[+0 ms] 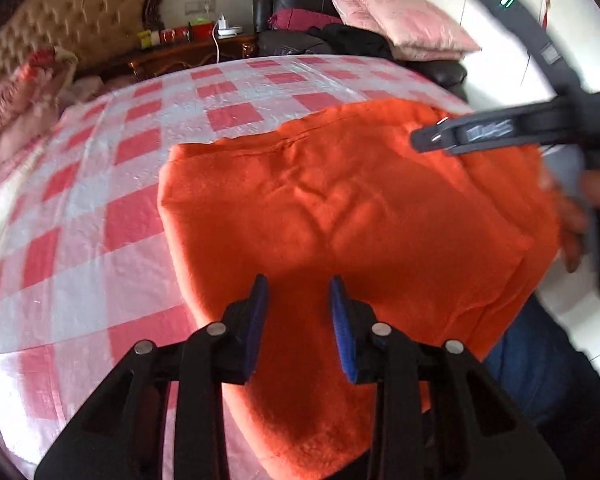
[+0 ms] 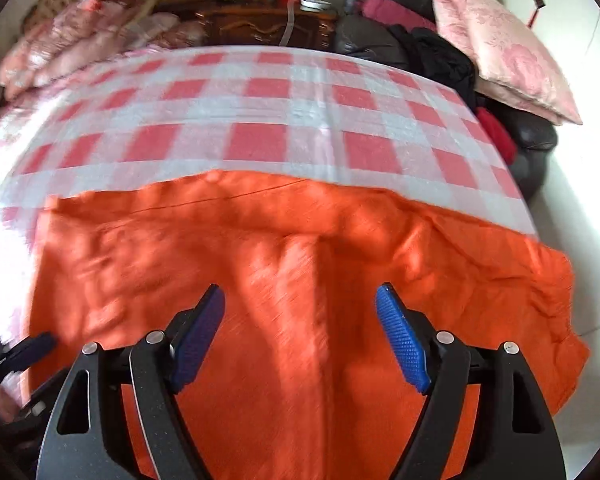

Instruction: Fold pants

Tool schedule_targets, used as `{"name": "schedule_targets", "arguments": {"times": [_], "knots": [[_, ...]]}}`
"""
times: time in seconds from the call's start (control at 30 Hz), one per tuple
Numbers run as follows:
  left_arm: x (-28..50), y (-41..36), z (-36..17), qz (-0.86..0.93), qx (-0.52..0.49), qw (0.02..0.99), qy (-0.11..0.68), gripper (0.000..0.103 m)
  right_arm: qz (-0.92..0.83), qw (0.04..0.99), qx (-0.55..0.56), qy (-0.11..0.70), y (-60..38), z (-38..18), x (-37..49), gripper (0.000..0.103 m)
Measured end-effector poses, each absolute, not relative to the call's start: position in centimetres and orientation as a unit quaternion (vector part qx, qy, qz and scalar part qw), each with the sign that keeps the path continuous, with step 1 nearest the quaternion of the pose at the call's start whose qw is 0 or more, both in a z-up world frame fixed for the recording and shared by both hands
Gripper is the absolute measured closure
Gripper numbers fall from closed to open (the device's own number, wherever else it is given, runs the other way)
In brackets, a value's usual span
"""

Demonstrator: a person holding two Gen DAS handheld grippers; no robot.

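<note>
The orange fleece pants (image 1: 340, 216) lie folded into a broad pad on the red-and-white checked bed cover (image 1: 148, 152), near its front edge. My left gripper (image 1: 298, 286) hovers over the near part of the pants, jaws apart and empty. My right gripper shows in the left wrist view (image 1: 424, 140) above the far right part of the pants. In the right wrist view the right gripper (image 2: 300, 296) is wide open and empty above the pants (image 2: 300, 248). The left gripper (image 2: 36, 346) appears at the lower left there, at the pants' left edge.
A tufted headboard (image 1: 72, 20) and pink bedding (image 1: 16, 92) are at the far left. A wooden nightstand (image 2: 260, 24) with small items stands behind the bed. A black leather chair (image 2: 380, 12) with pink pillows (image 2: 508, 48) and dark clothes is at the far right.
</note>
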State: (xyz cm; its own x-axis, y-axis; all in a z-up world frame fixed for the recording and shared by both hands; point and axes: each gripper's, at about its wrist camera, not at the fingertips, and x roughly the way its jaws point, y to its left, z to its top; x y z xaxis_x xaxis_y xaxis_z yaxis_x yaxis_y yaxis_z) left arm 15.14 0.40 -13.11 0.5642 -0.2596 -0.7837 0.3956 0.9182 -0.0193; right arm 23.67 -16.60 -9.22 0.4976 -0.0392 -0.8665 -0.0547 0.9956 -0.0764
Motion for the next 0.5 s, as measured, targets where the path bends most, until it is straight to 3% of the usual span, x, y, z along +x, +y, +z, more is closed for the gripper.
{"name": "schedule_targets", "arguments": {"times": [0.17,0.3,0.5], "knots": [[14.3,1.5,-12.6,-0.147,0.086,0.877,0.449,0.07,0.057,0.863,-0.024,0.501,-16.8,-9.2,19.0,0.029],[15.2,0.9,-10.2,-0.148,0.057,0.877,0.453,0.071,0.053,0.846,-0.052,0.528,-17.5,-11.4,17.0,0.042],[22.1,-4.4,-10.3,-0.198,0.046,0.87,0.448,0.078,0.073,0.854,-0.034,0.513,-18.6,-12.3,15.7,0.041]]}}
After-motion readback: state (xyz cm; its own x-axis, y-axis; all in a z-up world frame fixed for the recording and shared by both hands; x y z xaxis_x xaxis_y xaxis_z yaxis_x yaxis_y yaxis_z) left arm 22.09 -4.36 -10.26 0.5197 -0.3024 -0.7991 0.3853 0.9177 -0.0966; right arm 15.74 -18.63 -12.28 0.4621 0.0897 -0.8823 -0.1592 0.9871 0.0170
